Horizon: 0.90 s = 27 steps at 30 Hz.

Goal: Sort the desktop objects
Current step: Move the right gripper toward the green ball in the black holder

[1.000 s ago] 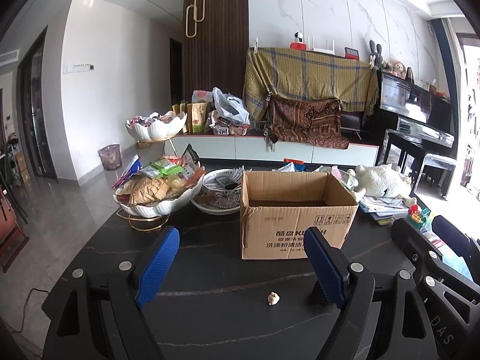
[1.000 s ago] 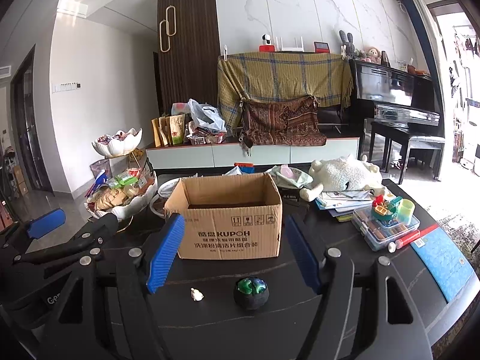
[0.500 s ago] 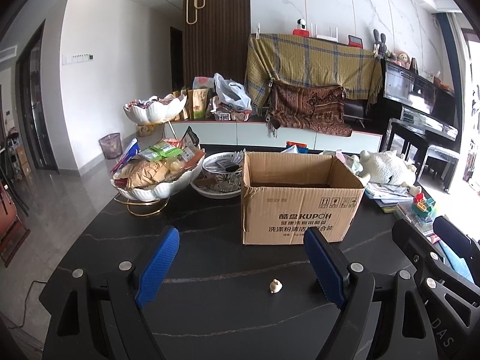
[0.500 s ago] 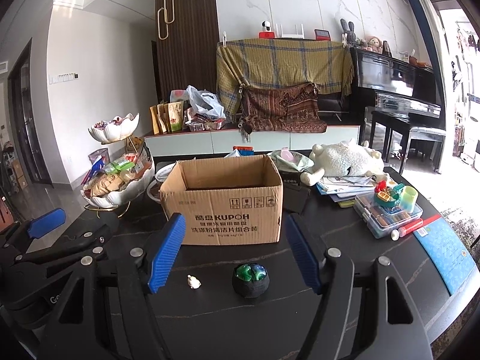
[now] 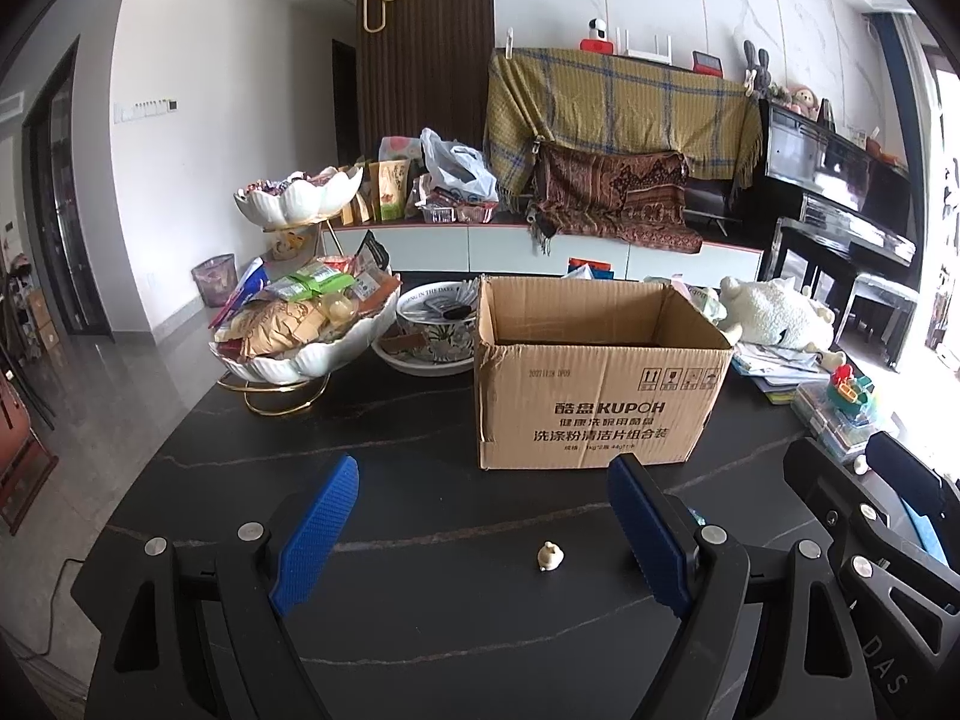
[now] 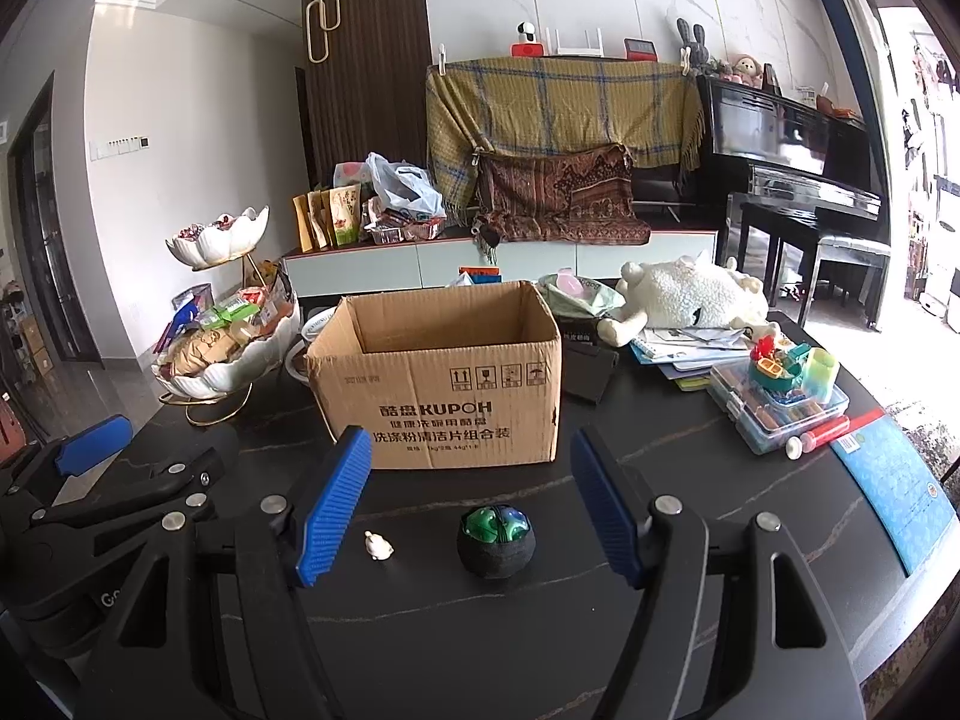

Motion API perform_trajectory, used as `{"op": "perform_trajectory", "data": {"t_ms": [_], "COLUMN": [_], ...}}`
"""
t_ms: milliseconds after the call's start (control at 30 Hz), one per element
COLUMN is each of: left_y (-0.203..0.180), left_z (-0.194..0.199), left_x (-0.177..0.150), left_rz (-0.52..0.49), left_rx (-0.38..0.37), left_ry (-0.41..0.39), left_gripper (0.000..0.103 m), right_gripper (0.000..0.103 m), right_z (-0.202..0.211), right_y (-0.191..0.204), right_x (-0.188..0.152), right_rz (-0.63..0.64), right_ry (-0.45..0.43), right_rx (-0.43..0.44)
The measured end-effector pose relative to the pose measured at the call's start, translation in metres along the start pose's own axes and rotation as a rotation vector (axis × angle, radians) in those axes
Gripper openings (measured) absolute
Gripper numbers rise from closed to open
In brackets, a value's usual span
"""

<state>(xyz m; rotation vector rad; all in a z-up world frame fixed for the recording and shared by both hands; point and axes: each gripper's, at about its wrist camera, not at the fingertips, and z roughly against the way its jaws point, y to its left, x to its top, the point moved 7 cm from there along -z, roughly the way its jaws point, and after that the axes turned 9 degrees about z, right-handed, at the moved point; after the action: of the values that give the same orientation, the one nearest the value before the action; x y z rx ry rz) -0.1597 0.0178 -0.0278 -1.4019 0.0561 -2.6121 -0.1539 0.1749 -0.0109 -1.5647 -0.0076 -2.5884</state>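
An open cardboard box [image 5: 600, 372] [image 6: 444, 384] stands on the black table [image 5: 420, 612], empty as far as I see. A tiny cream figurine [image 5: 549, 556] [image 6: 378, 545] lies in front of it. Beside that sits a small black pot with green balls [image 6: 496, 540]. My left gripper [image 5: 480, 534] is open, the figurine ahead between its blue pads [image 5: 315, 540]. My right gripper [image 6: 471, 504] is open, and the black pot lies ahead between its fingers. Neither holds anything. Each gripper shows at the edge of the other's view.
A white tiered snack bowl [image 5: 300, 330] and a patterned dish [image 5: 432, 342] stand left of the box. A plush sheep [image 6: 690, 294], papers, a clear case of small items [image 6: 780, 402], a red-capped tube [image 6: 834, 429] and a blue book [image 6: 894, 480] crowd the right side.
Both grippers have sunk a little toward the table; the figurine and pot sit higher between the fingers. Nothing was grasped or let go.
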Motion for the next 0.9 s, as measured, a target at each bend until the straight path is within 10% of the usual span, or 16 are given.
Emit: {"op": "perform_trajectory", "data": {"t_ms": [900], "left_y": [-0.002], "left_z": [-0.036], "left_x": [-0.026], "left_rz": [-0.017], "left_rx": [0.020], "left_ry": [0.090], "left_gripper": [0.082], "right_gripper": [0.067], "right_z": [-0.033], "right_y": [-0.005], "right_x": [-0.029], "right_rz": [-0.009], "right_ry": [0.089], "right_rx": [0.009]}}
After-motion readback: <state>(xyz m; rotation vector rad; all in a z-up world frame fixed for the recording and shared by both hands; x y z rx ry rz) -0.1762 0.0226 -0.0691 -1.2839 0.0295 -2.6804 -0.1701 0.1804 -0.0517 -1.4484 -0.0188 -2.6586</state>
